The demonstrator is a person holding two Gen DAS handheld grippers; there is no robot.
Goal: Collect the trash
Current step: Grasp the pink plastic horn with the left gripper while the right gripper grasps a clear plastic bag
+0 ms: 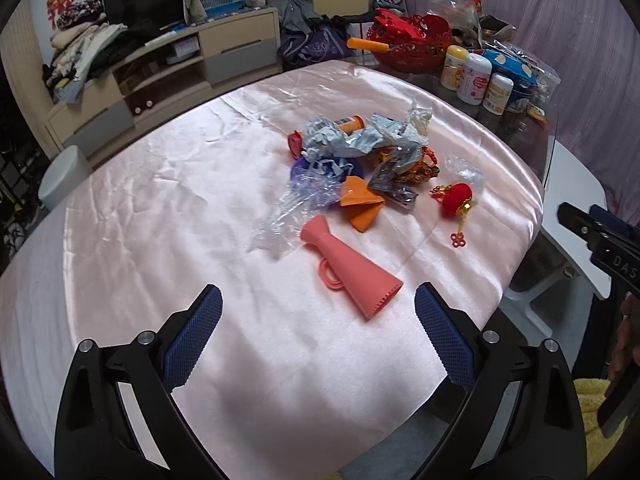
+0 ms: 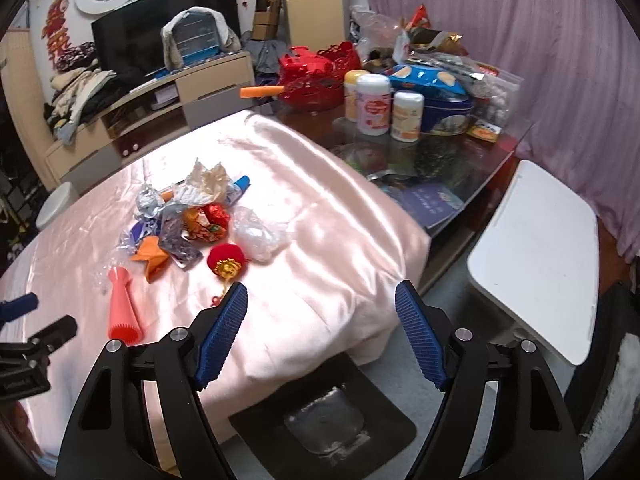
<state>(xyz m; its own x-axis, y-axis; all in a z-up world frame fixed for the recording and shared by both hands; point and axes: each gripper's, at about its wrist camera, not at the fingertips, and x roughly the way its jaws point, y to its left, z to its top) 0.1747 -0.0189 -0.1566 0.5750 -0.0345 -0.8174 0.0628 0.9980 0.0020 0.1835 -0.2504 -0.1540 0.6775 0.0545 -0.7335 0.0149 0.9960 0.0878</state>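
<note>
On the pink satin-covered worktop, the crumpled heap of foil and plastic wrappers looks light, soft and slippery, best pinched at a bunched fold; both the left gripper and right gripper hang with jaws apart.

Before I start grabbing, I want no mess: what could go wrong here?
The pink cloth is slick and wrinkled, so pinching thin wrappers may snag and drag it, possibly shifting the whole pile. The red ornament and pink horn lie among the trash and could be collected by mistake. Both the left gripper and the right gripper are open and empty.
</note>
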